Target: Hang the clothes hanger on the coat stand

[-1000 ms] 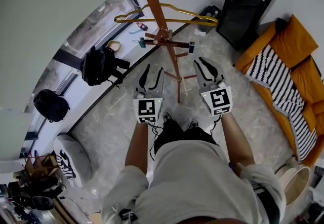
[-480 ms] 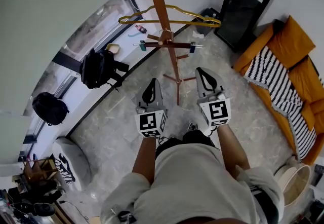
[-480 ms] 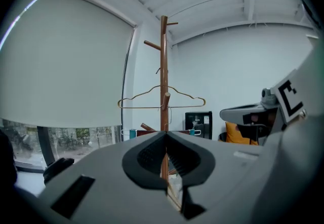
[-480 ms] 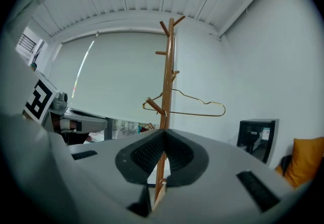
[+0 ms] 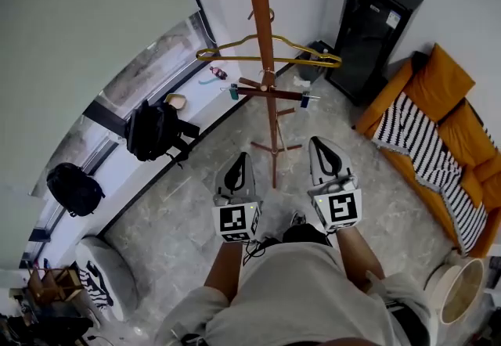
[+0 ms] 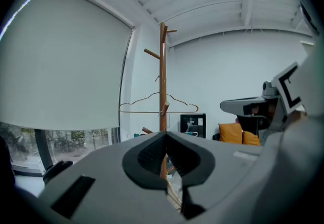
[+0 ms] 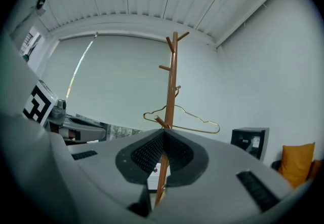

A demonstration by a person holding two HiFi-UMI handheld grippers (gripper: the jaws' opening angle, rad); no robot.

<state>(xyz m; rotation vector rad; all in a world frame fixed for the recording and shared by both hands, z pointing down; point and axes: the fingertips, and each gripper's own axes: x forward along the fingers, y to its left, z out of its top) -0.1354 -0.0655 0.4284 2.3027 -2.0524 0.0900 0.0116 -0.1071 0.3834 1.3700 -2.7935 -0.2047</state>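
Note:
A thin gold wire clothes hanger [image 5: 270, 51] hangs on the wooden coat stand [image 5: 261, 39], its hook over a peg on the pole. The hanger [image 6: 158, 107] and the stand [image 6: 163, 76] show ahead in the left gripper view, and the hanger [image 7: 190, 121] and stand [image 7: 172, 86] also in the right gripper view. My left gripper [image 5: 237, 167] and right gripper [image 5: 325, 150] are held low, near the person's body, well short of the stand. Both are shut with nothing between their jaws.
A black cabinet [image 5: 374, 31] stands behind the stand on the right. An orange sofa with a striped cloth [image 5: 427, 133] lies at the right. Two black backpacks [image 5: 153, 127] [image 5: 74, 180] sit along the window wall on the left. A round bin [image 5: 454, 290] is at lower right.
Both grippers closed their jaws and drew back from the stand toward the person. The hanger stays on the stand, and the view has lifted slightly.

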